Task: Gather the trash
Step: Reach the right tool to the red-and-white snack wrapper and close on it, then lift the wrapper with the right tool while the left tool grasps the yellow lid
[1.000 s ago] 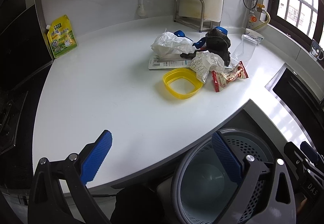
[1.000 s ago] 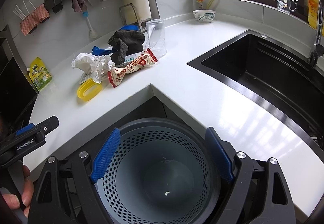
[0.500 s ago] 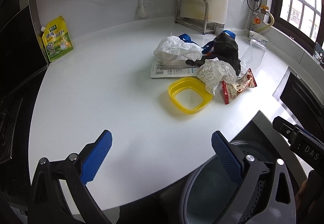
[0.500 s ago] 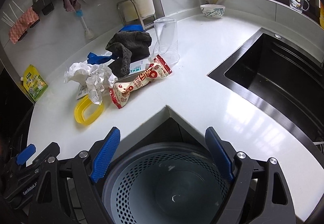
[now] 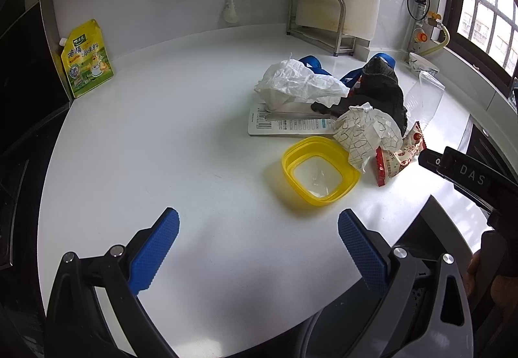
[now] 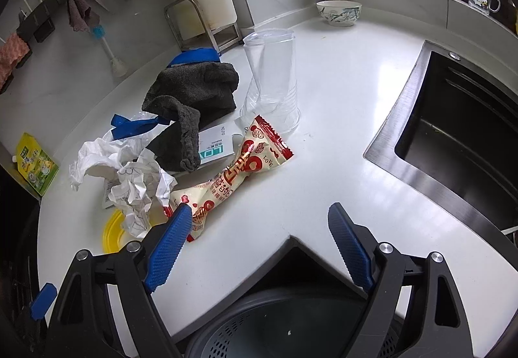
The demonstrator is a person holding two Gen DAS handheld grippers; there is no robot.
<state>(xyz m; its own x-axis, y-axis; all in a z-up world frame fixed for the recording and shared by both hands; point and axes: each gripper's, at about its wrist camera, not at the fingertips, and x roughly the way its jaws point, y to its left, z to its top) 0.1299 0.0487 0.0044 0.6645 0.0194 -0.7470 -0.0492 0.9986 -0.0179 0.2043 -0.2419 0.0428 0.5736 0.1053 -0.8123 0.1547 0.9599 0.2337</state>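
- Currently, both grippers are spread apart and hold nothing.
- Right gripper (image 6: 255,228): positioned over the counter edge above the trash bin (image 6: 275,325), whose perforated rim shows below the counter corner.
- Target candidate: the red-and-white snack wrapper (image 6: 233,176). It lies flat on the white counter (image 6: 323,163), ahead and to the left of the right gripper.
- Long axis: diagonal, from its near end just beside the left fingertip (image 6: 171,228) up toward the clear plastic cup (image 6: 272,83).
- Nearer gripper, as judged: the right. The left gripper (image 5: 259,248) sits well apart from the pile, with the yellow container (image 5: 319,176) between.
- Crumpled paper (image 6: 139,186) touches the wrapper's near end; the dark cloth (image 6: 191,105) lies behind.
- Probable requirement: shift left and rotate so the jaws straddle the wrapper across its narrow width.
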